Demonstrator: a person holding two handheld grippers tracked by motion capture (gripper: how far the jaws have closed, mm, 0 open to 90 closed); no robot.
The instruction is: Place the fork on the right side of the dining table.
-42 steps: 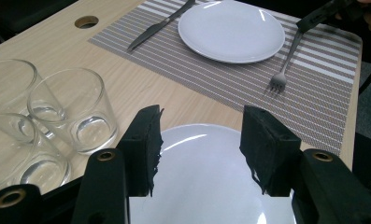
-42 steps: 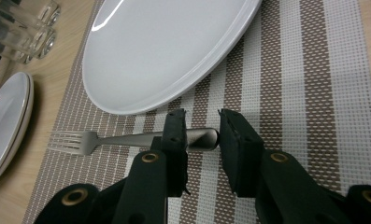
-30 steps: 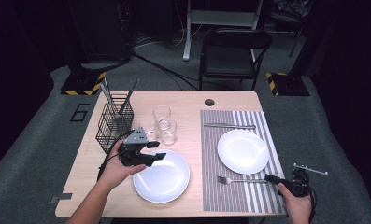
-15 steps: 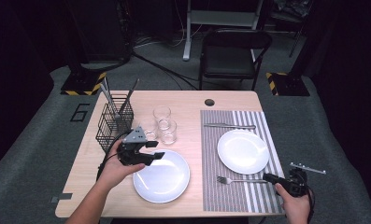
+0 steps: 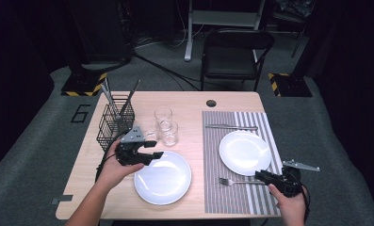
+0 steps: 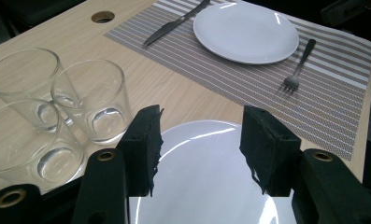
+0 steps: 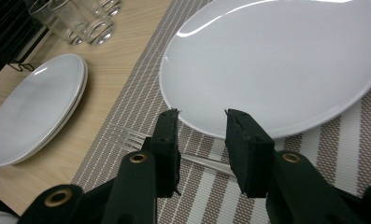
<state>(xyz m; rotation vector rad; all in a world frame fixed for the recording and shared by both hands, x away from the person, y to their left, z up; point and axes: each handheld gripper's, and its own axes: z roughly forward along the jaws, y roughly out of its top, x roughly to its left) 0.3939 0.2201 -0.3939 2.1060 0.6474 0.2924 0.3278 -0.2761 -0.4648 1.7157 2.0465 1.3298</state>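
My right gripper [image 5: 264,175] [image 7: 202,113] hovers at the near right of the striped placemat [image 5: 257,200], just above the handle of a fork [image 5: 232,181] [image 7: 127,136] that lies flat on the mat. Its jaws have just been opening and the pads do not touch the fork. A white plate [image 5: 245,152] [image 7: 276,60] sits right behind it. My left gripper [image 5: 146,155] [image 6: 203,114] is open over the far rim of a stack of white plates [image 5: 162,178] [image 6: 202,182], holding nothing.
Three clear glasses [image 5: 164,125] [image 6: 87,100] stand left of the placemat. A black wire basket [image 5: 115,123] with utensils is at the far left. A knife [image 5: 231,126] [image 6: 174,23] lies behind the plate. A black chair [image 5: 236,52] stands beyond the table.
My right gripper has risen slightly and shifted a little left, with its jaws wider apart; the fork stays on the mat. The left gripper has kept still.
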